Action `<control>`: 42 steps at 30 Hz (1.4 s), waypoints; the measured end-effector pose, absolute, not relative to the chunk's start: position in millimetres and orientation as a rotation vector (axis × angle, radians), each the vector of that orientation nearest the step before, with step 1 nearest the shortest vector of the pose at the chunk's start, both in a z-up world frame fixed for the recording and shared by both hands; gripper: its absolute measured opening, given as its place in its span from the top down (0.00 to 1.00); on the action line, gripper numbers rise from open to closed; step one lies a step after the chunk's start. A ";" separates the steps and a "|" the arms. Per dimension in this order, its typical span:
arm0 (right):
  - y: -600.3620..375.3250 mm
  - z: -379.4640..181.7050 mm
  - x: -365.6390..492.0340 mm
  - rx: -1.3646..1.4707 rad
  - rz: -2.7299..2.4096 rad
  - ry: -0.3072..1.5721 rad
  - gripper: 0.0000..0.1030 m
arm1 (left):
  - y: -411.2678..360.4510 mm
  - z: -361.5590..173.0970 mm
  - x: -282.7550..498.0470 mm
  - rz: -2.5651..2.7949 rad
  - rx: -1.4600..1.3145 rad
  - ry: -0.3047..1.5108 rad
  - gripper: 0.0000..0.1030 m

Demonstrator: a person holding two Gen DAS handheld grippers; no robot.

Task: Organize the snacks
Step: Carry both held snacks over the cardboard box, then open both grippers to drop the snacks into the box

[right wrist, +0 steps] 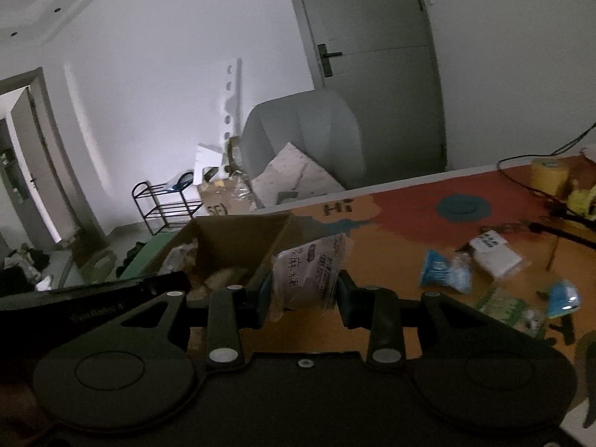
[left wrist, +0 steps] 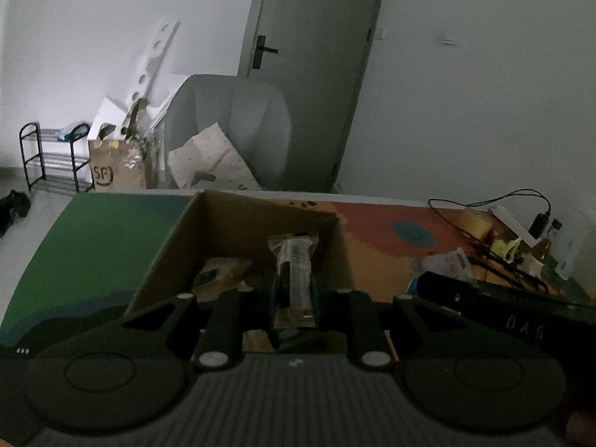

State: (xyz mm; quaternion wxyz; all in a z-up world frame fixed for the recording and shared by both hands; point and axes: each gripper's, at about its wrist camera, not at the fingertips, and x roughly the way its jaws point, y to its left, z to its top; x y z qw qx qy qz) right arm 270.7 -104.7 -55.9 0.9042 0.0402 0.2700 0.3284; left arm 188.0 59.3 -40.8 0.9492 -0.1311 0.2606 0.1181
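Snack stick (left wrist: 295,272): clear wrapper, dark filling, clamped upright in left claw (left wrist: 294,294).
Right claw (right wrist: 303,290): clenched on white pouch (right wrist: 309,272).
Cardboard box (left wrist: 238,216): held wrapped snacks.

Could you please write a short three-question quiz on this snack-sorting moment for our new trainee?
1. True or false: the left gripper holds its clear-wrapped snack bar over the open cardboard box.
2. What is the right gripper shut on?
A. a roll of tape
B. a white snack packet with printed characters
C. a blue packet
3. Fill in: loose snacks, such as the blue packet, still lie on the ______.

Key
1. True.
2. B, the white snack packet.
3. Table, to the right of the box.
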 end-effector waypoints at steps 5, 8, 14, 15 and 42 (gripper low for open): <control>-93.1 -54.6 268.4 0.089 0.695 0.562 0.67 | 77.7 -45.2 184.7 0.218 -0.340 0.558 0.82; -88.8 -53.7 267.5 0.094 0.703 0.565 0.67 | 86.5 -46.3 181.8 0.224 -0.373 0.557 0.77; -77.1 -52.0 266.6 0.082 0.725 0.569 0.67 | 100.4 -40.4 170.3 0.254 -0.395 0.527 0.72; -74.4 -51.4 266.0 0.081 0.731 0.571 0.67 | 103.0 -40.1 168.5 0.264 -0.397 0.525 0.71; -116.3 -54.3 258.0 0.100 0.668 0.618 0.50 | 96.4 -35.6 151.2 0.307 -0.350 0.502 0.11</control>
